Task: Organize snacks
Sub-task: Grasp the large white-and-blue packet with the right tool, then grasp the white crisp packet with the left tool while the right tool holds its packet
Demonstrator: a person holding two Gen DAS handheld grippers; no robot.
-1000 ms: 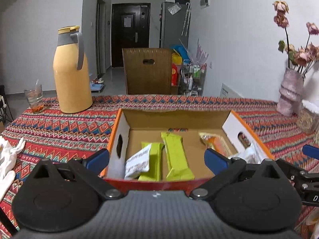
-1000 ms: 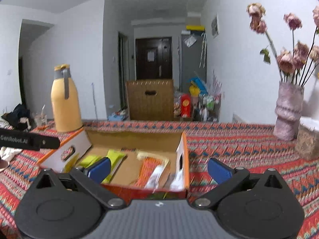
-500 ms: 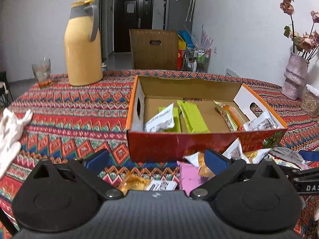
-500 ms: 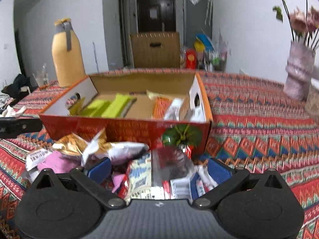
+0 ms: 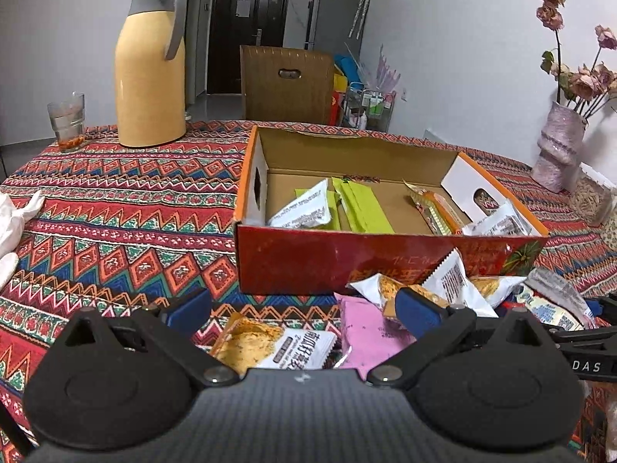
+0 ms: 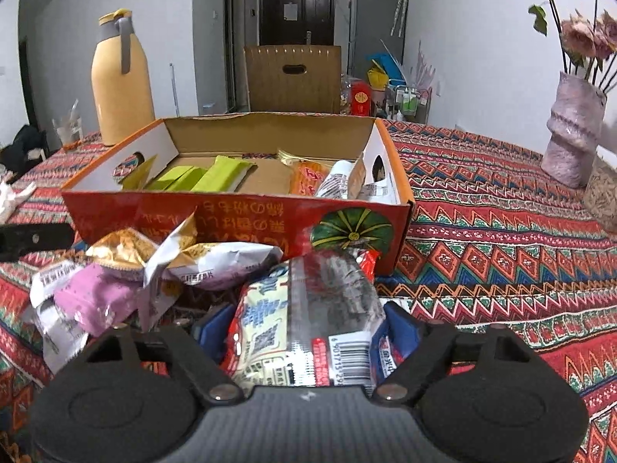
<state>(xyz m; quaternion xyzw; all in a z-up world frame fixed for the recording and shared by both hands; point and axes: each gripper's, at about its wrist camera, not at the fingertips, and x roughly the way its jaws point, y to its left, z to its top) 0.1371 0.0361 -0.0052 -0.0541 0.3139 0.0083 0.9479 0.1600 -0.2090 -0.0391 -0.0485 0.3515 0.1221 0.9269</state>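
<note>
A: What changed in the last second?

B: Both grippers dropped from looking into the cardboard box (image 6: 239, 208) to the loose pile in front of it. The right gripper (image 6: 304, 332) had its jaws at their widest; now they are closing, with the clear snack packet with a barcode (image 6: 308, 308) between them. Whether the pads press it yet, I cannot tell.

A: So a pick is starting?

B: I judge so: this packet looks next for the box, which already holds green bars (image 6: 219, 173) and an orange packet (image 6: 304, 177).

A: How does the packet lie?

B: Its long axis runs from 6 to 12 o'clock in the right wrist view, far end pointing at the box's red front wall, barcode end nearest the camera.

A: And the left gripper (image 5: 304, 312)?

B: Jaws wide, nothing held, over a golden-brown packet (image 5: 270, 343) and a pink packet (image 5: 370, 332) on the patterned tablecloth (image 5: 115, 208).
</note>
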